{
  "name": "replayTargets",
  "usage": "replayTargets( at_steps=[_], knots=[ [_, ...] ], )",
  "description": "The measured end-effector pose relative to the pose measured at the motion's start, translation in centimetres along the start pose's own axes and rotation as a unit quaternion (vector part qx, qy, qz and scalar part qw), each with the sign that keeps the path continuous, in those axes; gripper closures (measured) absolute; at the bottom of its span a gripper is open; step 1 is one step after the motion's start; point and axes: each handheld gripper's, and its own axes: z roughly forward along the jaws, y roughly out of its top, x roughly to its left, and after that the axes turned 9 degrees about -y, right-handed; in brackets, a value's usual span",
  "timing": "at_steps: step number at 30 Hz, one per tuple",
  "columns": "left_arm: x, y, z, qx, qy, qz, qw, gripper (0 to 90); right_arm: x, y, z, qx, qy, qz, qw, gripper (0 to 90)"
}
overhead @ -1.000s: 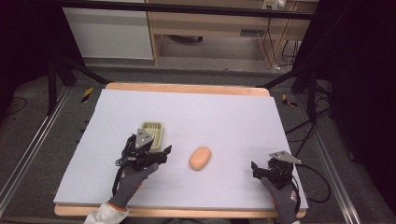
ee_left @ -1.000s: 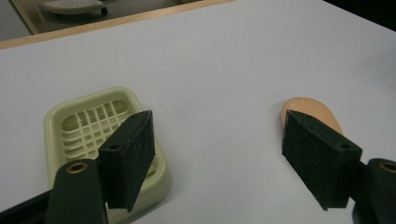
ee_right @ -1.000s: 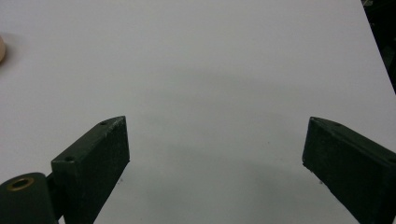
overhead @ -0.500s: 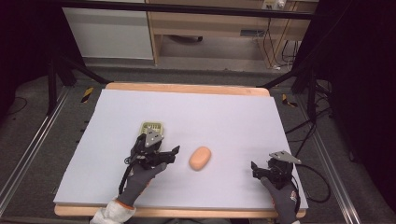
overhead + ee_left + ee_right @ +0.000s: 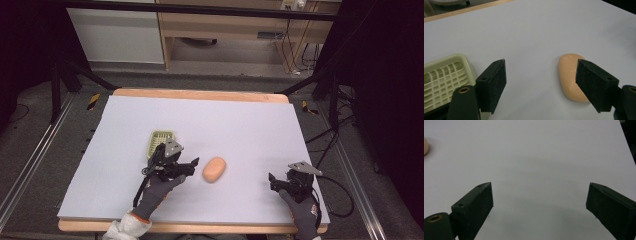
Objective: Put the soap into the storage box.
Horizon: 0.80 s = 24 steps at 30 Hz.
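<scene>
An orange bar of soap (image 5: 214, 169) lies on the white table top, a little front of centre. A pale green slotted soap dish (image 5: 160, 140) stands to its left. My left gripper (image 5: 186, 165) is open between the dish and the soap, with its tips close to the soap's left end. In the left gripper view the gripper (image 5: 541, 67) holds nothing; the soap (image 5: 570, 75) lies partly behind the right-hand jaw, and the dish (image 5: 444, 77) is at the lower left. My right gripper (image 5: 276, 182) rests open at the front right, (image 5: 540, 192) over bare table.
The white sheet (image 5: 240, 125) covers a wooden-edged table (image 5: 200, 95). Past the far edge stand a wooden shelf unit (image 5: 225, 30) and cables on the floor (image 5: 300, 55). The soap's edge (image 5: 425, 146) shows at the far left of the right gripper view.
My left gripper has moved right, off the soap dish and up to the soap, still open. The right gripper, soap and dish have stayed put.
</scene>
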Motion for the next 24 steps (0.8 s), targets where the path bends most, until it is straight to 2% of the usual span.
replayTargets(
  at_steps=[10, 13, 14, 24],
  knots=[
    [-1.0, 0.4, 1.5, 0.015, -0.007, 0.014, 0.9998, 23.5, 0.1, 0.0, 0.0, 0.001, 0.002, 0.0, 1.0, 7.7],
    [-1.4, 0.4, 2.1, 0.015, -0.009, 0.013, 0.9998, 23.4, 0.1, 0.1, 0.0, 0.002, 0.003, 0.001, 1.0, 7.8],
    [-1.5, 0.5, 2.2, 0.021, -0.01, 0.018, 0.9996, 23.3, 0.1, 0.1, 0.0, 0.002, 0.003, 0.0, 1.0, 7.8],
    [-2.5, 0.5, 3.8, 0.03, -0.018, 0.024, 0.9991, 23.1, 0.1, 0.1, 0.0, 0.003, 0.005, 0.0, 1.0, 7.8]
  ],
)
